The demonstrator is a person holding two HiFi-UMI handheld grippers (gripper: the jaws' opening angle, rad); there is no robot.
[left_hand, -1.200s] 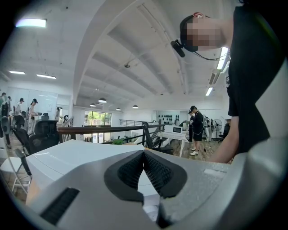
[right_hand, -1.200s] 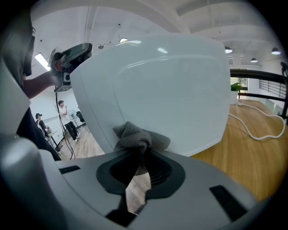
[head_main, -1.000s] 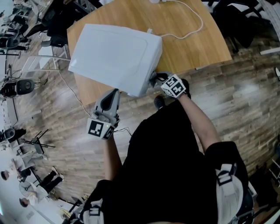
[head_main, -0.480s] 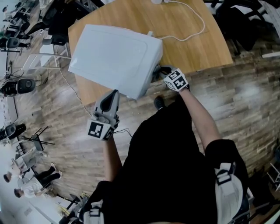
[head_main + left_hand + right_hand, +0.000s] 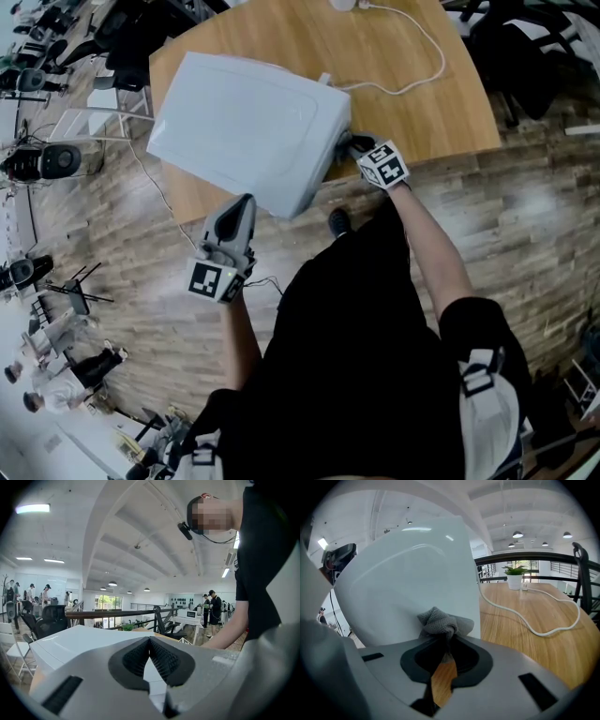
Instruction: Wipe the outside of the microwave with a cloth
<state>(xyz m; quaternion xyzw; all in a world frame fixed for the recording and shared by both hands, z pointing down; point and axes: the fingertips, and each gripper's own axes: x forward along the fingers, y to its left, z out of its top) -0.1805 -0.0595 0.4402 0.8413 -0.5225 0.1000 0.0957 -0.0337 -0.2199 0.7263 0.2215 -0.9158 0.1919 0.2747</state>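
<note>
Gripping one cloth (image 5: 439, 622) against one microwave (image 5: 246, 127), right tongs (image 5: 443, 641).

The microwave (image 5: 248, 127) has a white shell, smooth, with a soft gloss that catches the ceiling lights. The cloth (image 5: 440, 623) is grey, knitted-looking, nubbly and matt. The table (image 5: 281, 33) is pale wood with fine grain and a satin finish. The floor (image 5: 534, 216) is streaky wood planks with a faint sheen. The cable (image 5: 543, 633) looks like smooth white plastic. The left gripper (image 5: 150, 641) and right gripper (image 5: 443, 639) have matt grey, plastic-looking shells and black, finely ribbed pads (image 5: 164, 660).
</note>
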